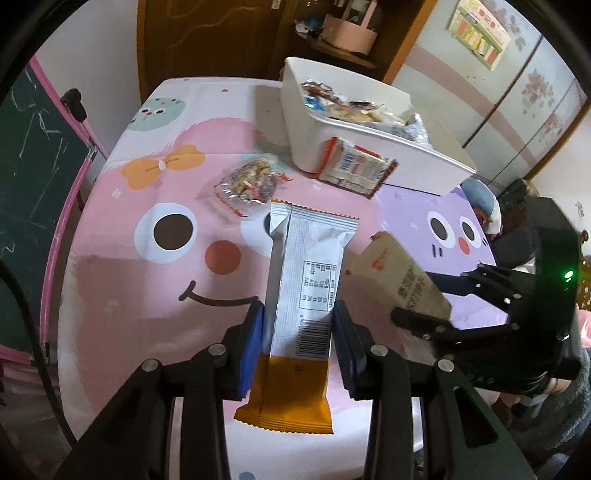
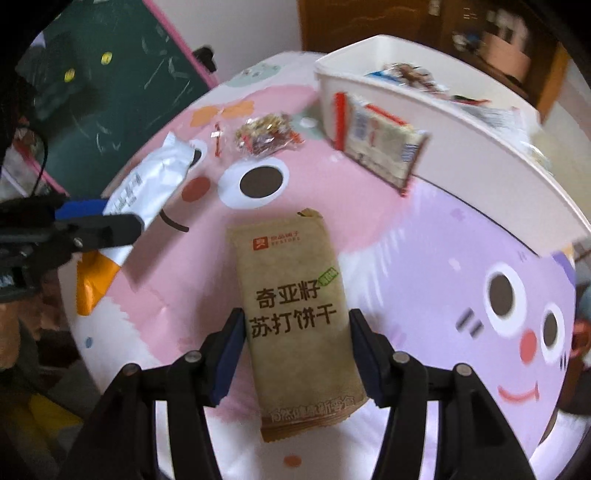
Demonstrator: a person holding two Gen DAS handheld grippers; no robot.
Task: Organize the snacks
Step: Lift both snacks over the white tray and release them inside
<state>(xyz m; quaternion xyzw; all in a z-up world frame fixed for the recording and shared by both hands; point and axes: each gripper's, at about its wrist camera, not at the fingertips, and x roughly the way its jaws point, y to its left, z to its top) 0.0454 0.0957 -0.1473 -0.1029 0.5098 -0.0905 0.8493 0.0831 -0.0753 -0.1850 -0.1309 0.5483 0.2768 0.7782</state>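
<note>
My left gripper [image 1: 298, 325] is shut on a silver and orange snack bar [image 1: 303, 295] and holds it above the table; the bar also shows in the right wrist view [image 2: 147, 188]. My right gripper [image 2: 295, 343] is shut on a brown soda cracker packet [image 2: 295, 314], also seen in the left wrist view [image 1: 399, 273]. A white bin [image 1: 369, 147] at the back holds several snacks; it also shows in the right wrist view [image 2: 461, 147]. A red and white cracker pack [image 1: 354, 166] leans on its wall. A clear nut bag [image 1: 247, 184] lies on the cloth.
The table has a pink and purple cartoon cloth [image 1: 147, 295]. A green chalkboard [image 1: 33, 166] stands at the left. A wooden shelf [image 1: 332, 33] stands behind the bin.
</note>
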